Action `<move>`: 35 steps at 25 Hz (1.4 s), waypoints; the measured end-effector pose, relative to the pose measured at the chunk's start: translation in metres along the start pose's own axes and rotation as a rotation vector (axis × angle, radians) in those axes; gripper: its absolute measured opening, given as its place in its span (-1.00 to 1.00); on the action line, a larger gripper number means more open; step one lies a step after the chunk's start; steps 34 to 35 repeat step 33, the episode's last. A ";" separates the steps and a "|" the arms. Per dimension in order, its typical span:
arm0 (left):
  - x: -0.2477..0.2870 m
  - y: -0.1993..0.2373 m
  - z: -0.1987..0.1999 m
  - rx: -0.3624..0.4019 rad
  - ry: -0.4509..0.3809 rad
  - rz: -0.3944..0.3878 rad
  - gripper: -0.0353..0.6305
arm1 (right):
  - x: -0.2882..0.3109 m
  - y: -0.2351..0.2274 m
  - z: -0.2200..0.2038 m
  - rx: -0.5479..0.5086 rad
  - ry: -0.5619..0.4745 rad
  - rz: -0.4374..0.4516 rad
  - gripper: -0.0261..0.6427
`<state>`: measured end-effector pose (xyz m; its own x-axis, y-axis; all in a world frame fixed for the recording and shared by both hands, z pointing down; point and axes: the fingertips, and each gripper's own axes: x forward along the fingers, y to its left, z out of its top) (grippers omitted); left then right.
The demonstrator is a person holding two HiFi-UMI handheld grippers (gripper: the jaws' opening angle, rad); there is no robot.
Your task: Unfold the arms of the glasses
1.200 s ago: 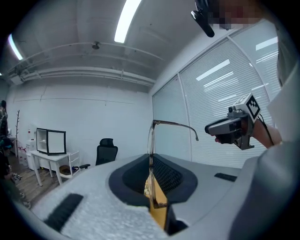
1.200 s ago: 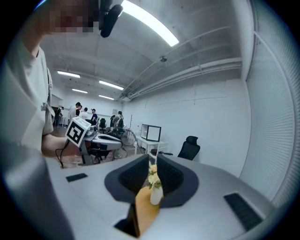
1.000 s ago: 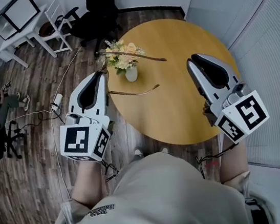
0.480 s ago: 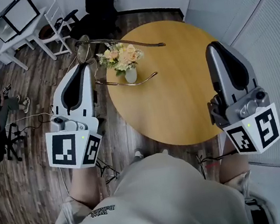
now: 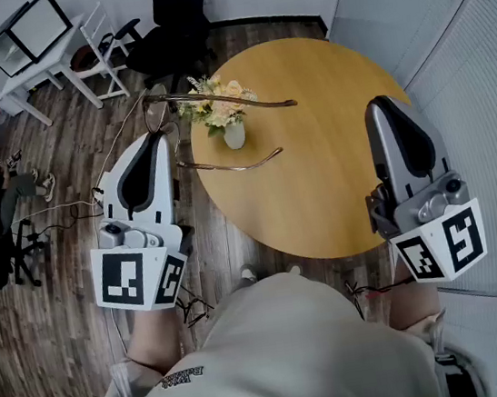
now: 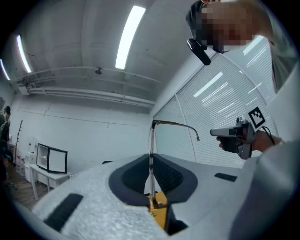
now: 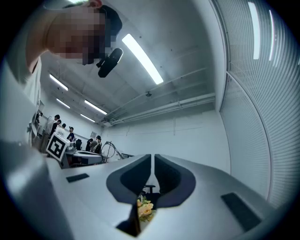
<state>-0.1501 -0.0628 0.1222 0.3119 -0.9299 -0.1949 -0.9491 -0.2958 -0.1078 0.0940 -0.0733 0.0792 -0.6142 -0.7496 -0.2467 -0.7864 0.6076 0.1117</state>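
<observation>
The round table point(image 5: 322, 201) lies well below both sets of jaws, and the task seems close to finished over it. Both arms point(image 5: 253, 100) of the glasses point(image 5: 225, 165) already stand out from the front, so I judge the unfolding itself to be done or nearly so.

The next move probably calls for lowering the pair to the wood, clear of the vase of flowers point(image 5: 233, 134), which sits below and just right of the left jaws. Only then should the grip be loosened.

The left gripper point(image 5: 164, 136) is held up in front of the body, pointing forward and slightly upward, with its jaws clenched on the front of the glasses. In the left gripper view the thin frame rises straight up from between the pads. One arm bends away from its top toward the right gripper's side.

The right gripper point(image 5: 384, 108) is raised the same way, well apart from the glasses. Its jaws are pressed together on nothing, with only a sliver of the flowers showing low in the slit between them.

The lenses are faint from above, so exactly where on the front the pads bite is hard to tell.
</observation>
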 end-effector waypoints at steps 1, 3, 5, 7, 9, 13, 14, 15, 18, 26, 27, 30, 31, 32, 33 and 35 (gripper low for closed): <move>-0.001 0.000 -0.003 -0.001 0.004 0.001 -0.77 | 0.000 0.002 -0.006 0.004 0.013 0.003 -0.79; -0.003 0.001 -0.008 -0.003 0.014 0.002 -0.77 | -0.001 0.005 -0.017 0.013 0.033 0.009 -0.79; -0.005 0.000 -0.012 -0.016 0.024 0.000 -0.77 | -0.003 0.008 -0.024 0.026 0.043 0.018 -0.79; -0.005 -0.001 -0.013 -0.045 0.032 -0.006 -0.77 | -0.006 0.011 -0.028 0.035 0.050 0.030 -0.80; -0.006 -0.002 -0.015 -0.066 0.040 -0.009 -0.77 | -0.007 0.015 -0.032 0.041 0.060 0.042 -0.80; -0.008 -0.005 -0.020 -0.074 0.060 -0.008 -0.77 | -0.009 0.020 -0.042 0.054 0.083 0.050 -0.80; -0.008 -0.006 -0.021 -0.078 0.064 -0.008 -0.77 | -0.009 0.019 -0.045 0.051 0.090 0.049 -0.80; -0.008 -0.006 -0.021 -0.081 0.068 -0.008 -0.77 | -0.009 0.019 -0.047 0.045 0.095 0.046 -0.80; -0.009 -0.006 -0.024 -0.079 0.082 -0.005 -0.77 | -0.008 0.018 -0.055 0.031 0.109 0.040 -0.80; -0.013 -0.010 -0.033 -0.084 0.108 -0.007 -0.77 | -0.010 0.025 -0.056 0.093 0.103 0.074 -0.80; -0.013 -0.010 -0.034 -0.089 0.109 -0.008 -0.77 | -0.010 0.025 -0.057 0.094 0.105 0.075 -0.80; -0.013 -0.008 -0.035 -0.098 0.111 -0.010 -0.77 | -0.006 0.027 -0.059 0.089 0.115 0.076 -0.80; -0.013 -0.007 -0.035 -0.098 0.112 -0.010 -0.77 | -0.005 0.029 -0.059 0.084 0.119 0.076 -0.80; -0.013 -0.006 -0.035 -0.098 0.112 -0.009 -0.77 | -0.005 0.030 -0.060 0.079 0.123 0.077 -0.80; -0.014 -0.005 -0.035 -0.099 0.112 -0.009 -0.77 | -0.004 0.031 -0.061 0.076 0.126 0.078 -0.80; -0.014 -0.005 -0.035 -0.099 0.112 -0.009 -0.77 | -0.004 0.031 -0.061 0.076 0.126 0.078 -0.80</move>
